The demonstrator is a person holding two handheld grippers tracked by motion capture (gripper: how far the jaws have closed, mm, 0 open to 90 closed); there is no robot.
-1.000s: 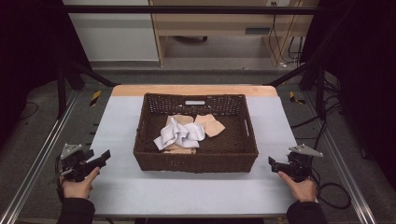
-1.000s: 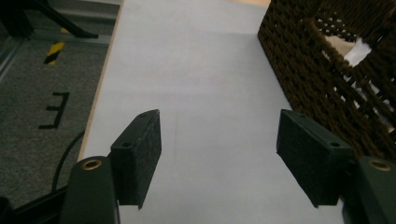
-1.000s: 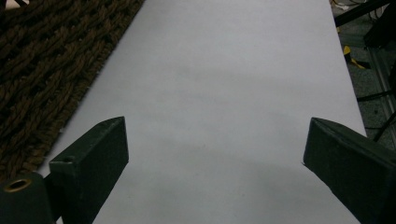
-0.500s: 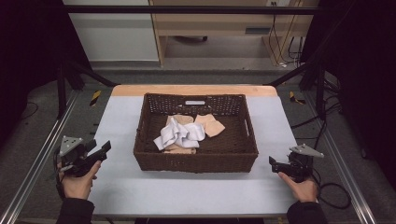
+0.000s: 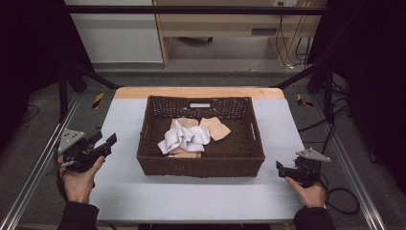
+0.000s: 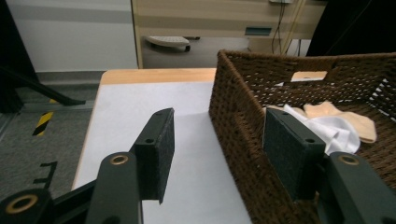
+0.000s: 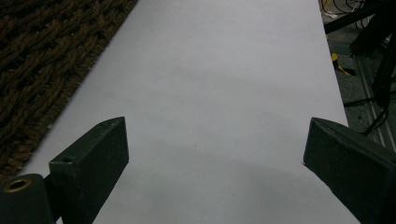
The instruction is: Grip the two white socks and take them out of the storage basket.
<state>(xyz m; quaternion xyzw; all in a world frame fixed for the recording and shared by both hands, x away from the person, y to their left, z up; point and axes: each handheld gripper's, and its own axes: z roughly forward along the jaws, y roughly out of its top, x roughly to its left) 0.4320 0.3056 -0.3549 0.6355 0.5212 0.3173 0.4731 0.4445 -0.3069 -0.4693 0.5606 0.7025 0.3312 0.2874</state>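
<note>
One wicker basket point(image 5: 201, 165) sits mid-table holding the crumpled white cloth point(image 5: 184, 136), lying forward and right of your left gripper point(image 5: 111, 143), the nearer one, its jaws just narrowed yet empty, while your right gripper point(image 5: 279, 167) rests wide open, empty too.

High view: from above the near edge of the table point(image 5: 191, 201), facing forward and down onto the basket point(image 5: 201, 163). Left gripper view: close, level with the basket's point(image 6: 243, 154) left wall, seeing inside. Right gripper view: low over the table point(image 7: 224, 93), close beside the basket's point(image 7: 42, 70) right wall.
</note>
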